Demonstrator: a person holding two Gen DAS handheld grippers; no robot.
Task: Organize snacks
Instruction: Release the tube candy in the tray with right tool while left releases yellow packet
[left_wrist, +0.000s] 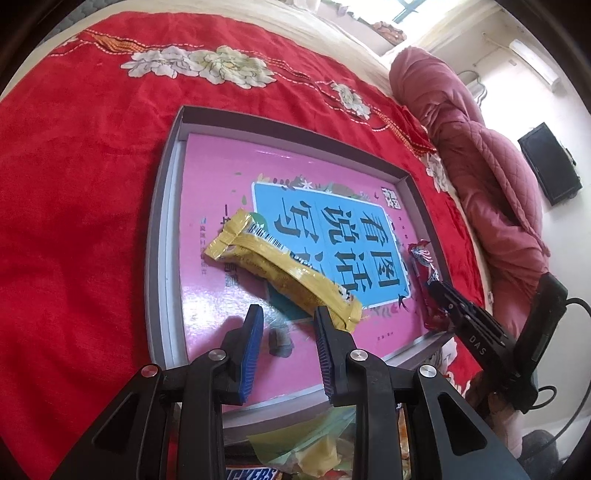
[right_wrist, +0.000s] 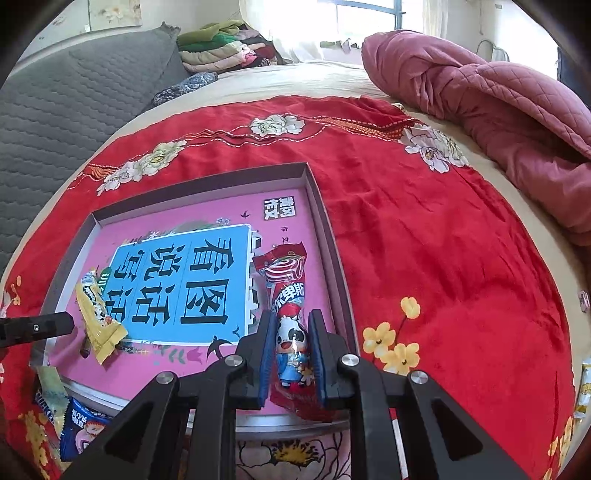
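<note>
Gripping the red snack packet (right_wrist: 286, 273) near its lower end, the right hand-held gripper (right_wrist: 291, 317) is pressing its blue pads against both sides of the wrapper, over the cartoon cow print. The packet is lying lengthwise inside the shallow grey box (right_wrist: 325, 221), close along its right wall. Its far end is resting on the pink book (right_wrist: 207, 210) that is filling the box floor.

The left hand-held gripper (left_wrist: 290, 314) is hovering over the near part of the box. Its jaws are standing a narrow gap apart with nothing between them; only the pink cover is showing through the gap. The yellow snack packet (left_wrist: 273, 266) is lying diagonally on the book's blue title panel. Its near end is sitting just behind the tip of the gripper's right-hand finger (left_wrist: 327, 332); whether the two are touching cannot be told.

The box is sitting on a red flowered bedspread (left_wrist: 74, 184) covering the bed. More snacks are lying on the bedspread just outside the box's near edge, among them a Snickers bar (left_wrist: 251, 474) and a blue packet (right_wrist: 79, 432). A rumpled pink quilt (left_wrist: 480, 166) is lying well apart, along the far side of the bed.
</note>
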